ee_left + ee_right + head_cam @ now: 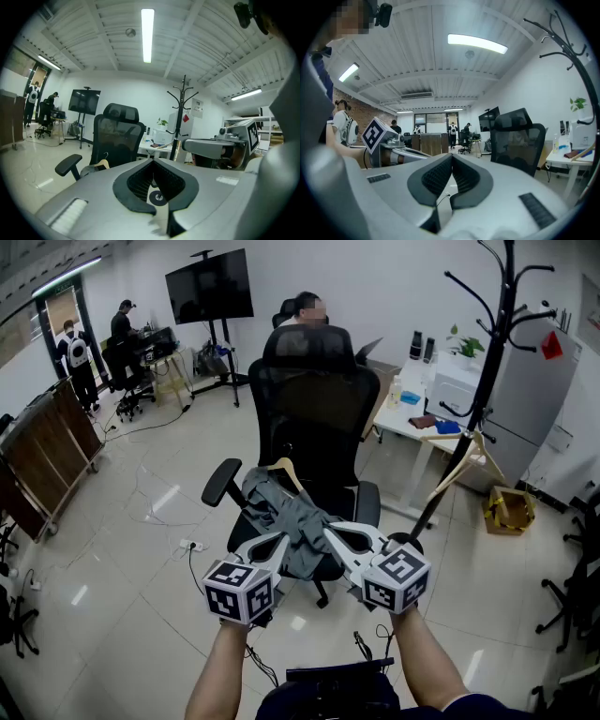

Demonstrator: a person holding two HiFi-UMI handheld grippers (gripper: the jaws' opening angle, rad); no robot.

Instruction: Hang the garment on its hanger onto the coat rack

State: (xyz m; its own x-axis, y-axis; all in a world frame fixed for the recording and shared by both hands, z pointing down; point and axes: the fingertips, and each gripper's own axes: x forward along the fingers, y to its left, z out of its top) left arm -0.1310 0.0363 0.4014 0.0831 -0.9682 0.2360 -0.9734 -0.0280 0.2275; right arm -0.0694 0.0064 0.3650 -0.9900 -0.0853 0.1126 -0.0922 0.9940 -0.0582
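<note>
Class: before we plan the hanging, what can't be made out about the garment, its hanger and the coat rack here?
Garment: head view, crumpled on the chair, so its type is unclear. The left gripper and right gripper cover its near edge.
Hanger: head view, only the hook and one arm show; the garment covers the rest.
Coat rack: head view, top cut off by the upper edge.

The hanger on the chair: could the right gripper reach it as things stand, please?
Probably yes: the hanger pokes up clear of the garment just beyond the right gripper, nothing between; its shut jaws must open first.
</note>
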